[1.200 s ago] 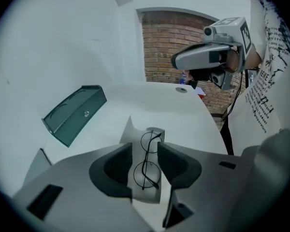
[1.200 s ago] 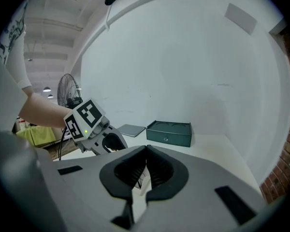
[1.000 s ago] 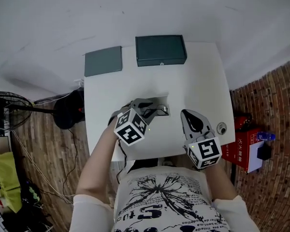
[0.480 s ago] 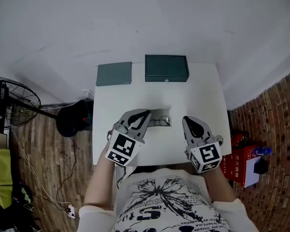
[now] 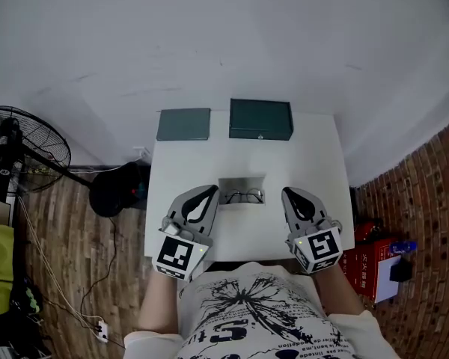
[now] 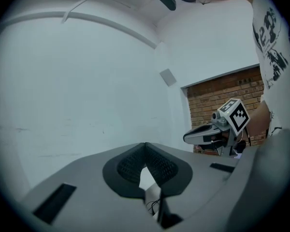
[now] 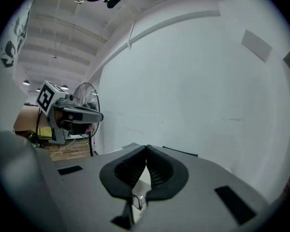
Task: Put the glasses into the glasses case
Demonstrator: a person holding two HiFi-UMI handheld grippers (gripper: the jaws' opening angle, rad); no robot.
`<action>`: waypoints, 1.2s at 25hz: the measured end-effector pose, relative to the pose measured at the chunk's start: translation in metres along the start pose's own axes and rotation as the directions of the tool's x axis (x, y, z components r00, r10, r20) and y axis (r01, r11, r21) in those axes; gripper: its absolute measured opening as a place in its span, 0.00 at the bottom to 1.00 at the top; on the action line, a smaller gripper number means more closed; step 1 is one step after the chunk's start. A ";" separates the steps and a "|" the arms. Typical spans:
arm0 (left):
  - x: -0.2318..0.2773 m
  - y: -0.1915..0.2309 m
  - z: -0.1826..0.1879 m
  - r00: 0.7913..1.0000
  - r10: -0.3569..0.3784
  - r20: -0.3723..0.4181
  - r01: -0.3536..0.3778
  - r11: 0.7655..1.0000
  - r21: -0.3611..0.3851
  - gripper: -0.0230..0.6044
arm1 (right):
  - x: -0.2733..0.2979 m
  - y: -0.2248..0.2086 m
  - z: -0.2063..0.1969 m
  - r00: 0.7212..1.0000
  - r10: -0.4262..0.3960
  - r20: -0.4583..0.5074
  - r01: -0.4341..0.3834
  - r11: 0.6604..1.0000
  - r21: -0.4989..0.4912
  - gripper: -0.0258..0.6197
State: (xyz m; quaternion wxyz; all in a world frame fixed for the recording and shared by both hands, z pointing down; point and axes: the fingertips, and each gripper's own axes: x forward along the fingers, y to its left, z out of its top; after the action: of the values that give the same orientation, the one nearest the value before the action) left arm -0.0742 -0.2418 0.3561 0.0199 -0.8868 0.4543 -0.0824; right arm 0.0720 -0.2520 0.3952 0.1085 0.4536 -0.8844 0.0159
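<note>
Left gripper (image 5: pixel 209 191) and right gripper (image 5: pixel 287 193) hover, jaws closed and empty; glasses (image 5: pixel 245 196) lie between them.

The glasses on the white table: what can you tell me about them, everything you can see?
The glasses are a thin dark wire-like frame with two rounded, seemingly clear lenses. They lie flat on a grey rectangular sheet on the white table, between the left claw and the right claw, touched by neither. Whether their arms are folded is too small to tell.
</note>
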 end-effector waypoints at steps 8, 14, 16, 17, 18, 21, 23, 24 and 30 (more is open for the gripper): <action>-0.017 -0.002 0.001 1.000 0.020 0.022 -0.020 1.000 -0.013 0.06 | -0.012 0.002 0.006 1.000 -0.013 0.023 0.012 0.999 0.049 0.06; -0.027 -0.002 -0.005 0.999 0.017 -0.027 -0.017 1.000 -0.003 0.06 | -0.015 0.013 0.008 1.000 0.001 0.022 -0.002 0.999 0.044 0.06; -0.029 -0.003 -0.005 0.999 0.016 -0.028 -0.016 1.000 -0.002 0.06 | -0.016 0.018 0.009 1.000 0.016 0.022 -0.017 0.999 0.035 0.06; -0.029 -0.003 -0.005 1.000 0.017 -0.025 -0.017 1.000 -0.002 0.06 | -0.016 0.020 0.009 1.000 0.020 0.022 -0.020 0.999 0.029 0.06; -0.029 -0.003 -0.005 1.000 0.018 -0.019 -0.018 1.000 -0.001 0.06 | -0.016 0.021 0.009 1.000 0.020 0.022 -0.021 0.999 0.024 0.06; -0.029 -0.003 -0.002 1.000 0.018 0.012 -0.018 1.000 -0.005 0.06 | -0.015 0.023 0.010 1.000 0.015 0.026 -0.016 1.000 0.020 0.06; -0.031 -0.003 -0.002 1.000 0.013 0.013 -0.012 1.000 -0.016 0.06 | -0.015 0.025 0.011 0.999 0.012 0.032 -0.013 1.000 0.024 0.06; -0.031 -0.003 -0.002 1.000 0.011 0.011 -0.011 1.000 -0.019 0.06 | -0.014 0.025 0.011 0.999 0.011 0.034 -0.012 1.000 0.026 0.06; -0.028 -0.004 -0.001 0.999 0.015 0.029 -0.013 0.999 -0.040 0.06 | -0.013 0.027 0.011 0.999 0.014 0.040 -0.015 1.000 0.017 0.06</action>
State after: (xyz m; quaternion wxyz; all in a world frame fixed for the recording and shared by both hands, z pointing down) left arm -0.0872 -0.2165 0.3538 0.0096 -0.8850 0.4617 -0.0600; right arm 0.0560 -0.2271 0.3837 0.0867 0.4485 -0.8895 0.0150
